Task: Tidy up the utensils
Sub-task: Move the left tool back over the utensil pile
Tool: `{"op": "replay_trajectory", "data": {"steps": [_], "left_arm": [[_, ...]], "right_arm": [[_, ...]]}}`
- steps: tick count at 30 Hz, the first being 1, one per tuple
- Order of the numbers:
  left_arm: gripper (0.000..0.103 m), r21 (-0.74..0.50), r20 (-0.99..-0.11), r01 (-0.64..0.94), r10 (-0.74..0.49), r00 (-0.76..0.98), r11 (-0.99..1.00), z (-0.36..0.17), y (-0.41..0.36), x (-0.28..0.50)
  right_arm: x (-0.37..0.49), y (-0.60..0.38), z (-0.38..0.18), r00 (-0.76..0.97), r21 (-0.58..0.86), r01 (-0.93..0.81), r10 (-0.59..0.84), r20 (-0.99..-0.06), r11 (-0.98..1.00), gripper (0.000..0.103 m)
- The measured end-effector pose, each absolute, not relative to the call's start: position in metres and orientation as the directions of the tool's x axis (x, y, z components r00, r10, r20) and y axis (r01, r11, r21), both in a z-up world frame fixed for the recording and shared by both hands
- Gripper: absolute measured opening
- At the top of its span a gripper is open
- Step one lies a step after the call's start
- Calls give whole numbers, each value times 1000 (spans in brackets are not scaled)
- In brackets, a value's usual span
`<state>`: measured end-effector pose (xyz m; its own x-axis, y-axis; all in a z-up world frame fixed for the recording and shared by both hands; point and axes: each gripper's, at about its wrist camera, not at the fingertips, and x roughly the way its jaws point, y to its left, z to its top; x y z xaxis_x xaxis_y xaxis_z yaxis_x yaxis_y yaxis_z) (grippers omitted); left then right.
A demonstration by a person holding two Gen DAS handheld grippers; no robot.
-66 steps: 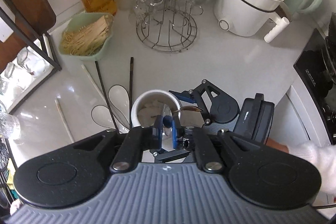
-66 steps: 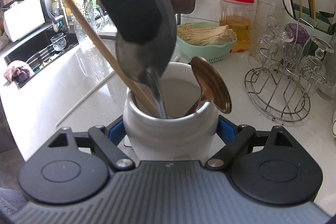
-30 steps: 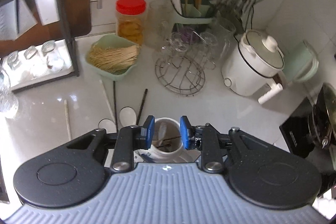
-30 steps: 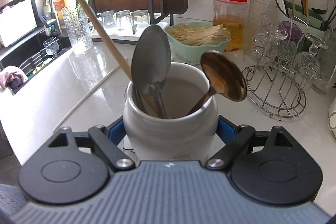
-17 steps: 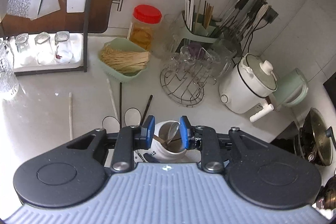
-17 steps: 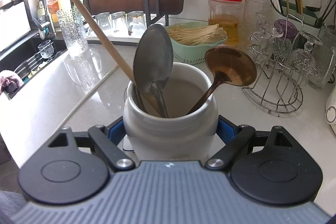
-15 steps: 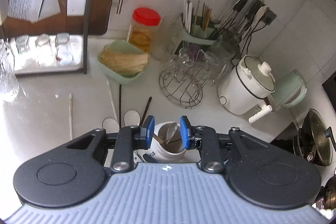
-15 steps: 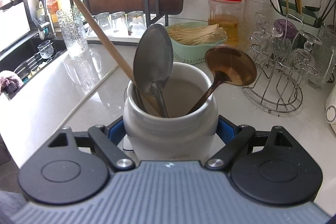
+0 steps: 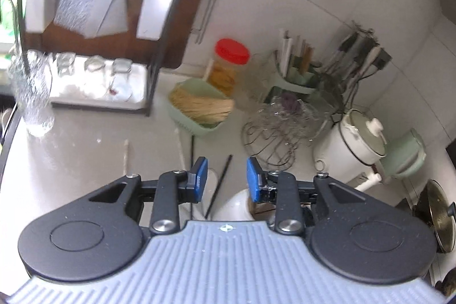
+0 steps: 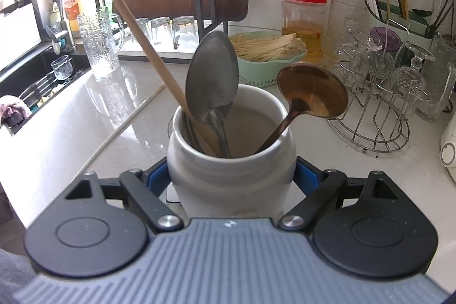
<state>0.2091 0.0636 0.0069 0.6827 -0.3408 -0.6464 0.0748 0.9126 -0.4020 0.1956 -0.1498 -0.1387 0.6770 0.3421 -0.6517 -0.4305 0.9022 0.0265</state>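
My right gripper point(image 10: 232, 179) is shut on the white ceramic jar point(image 10: 228, 161), its blue pads pressed on both sides. In the jar stand a grey metal spoon point(image 10: 212, 79), a copper ladle point(image 10: 312, 90) and a long wooden stick point(image 10: 136, 27). My left gripper point(image 9: 226, 180) hovers high above the counter, jaws opening, nothing between them. Below it lie a black chopstick point(image 9: 221, 181), a white chopstick point(image 9: 179, 144) and a wooden chopstick point(image 9: 125, 153). The jar point(image 9: 235, 207) shows under the right finger.
Along the wall stand a green basket of sticks point(image 9: 199, 107), a red-lidded jar point(image 9: 230, 61), a wire rack of glasses point(image 9: 276, 133), a white cooker point(image 9: 353, 144) and a green kettle point(image 9: 404, 155). A black shelf with glasses point(image 9: 91, 76) stands left; a sink point(image 10: 37, 81) lies beyond.
The left gripper has drifted across the counter and rolled, so the jar has slid from between its fingers to under the right one; its jaws stand wider. The right gripper and jar have kept still.
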Motion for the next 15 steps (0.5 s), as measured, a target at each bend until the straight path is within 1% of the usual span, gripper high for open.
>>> {"op": "replay_trajectory", "data": {"steps": [6,9,12,15], "left_arm": [[36,-429,-685,7,-331,649,903,-40,82,228],[36,-424,-718,-39,-309,624,905,-68,88,241],[36,-474,-731,-79,-343,590,877,-99,95,256],[40,-522,-730,-45,-420,539,852,-128,95,274]], "right_arm": [[195,-156,-138,672,27,-445,354,-650,895,90],[195,-157,-138,672,27,-441,350,-652,897,91],[195,-156,-138,676,27,-435,346,-651,900,91],[195,-155,-138,678,27,-431,344,-650,902,91]]}}
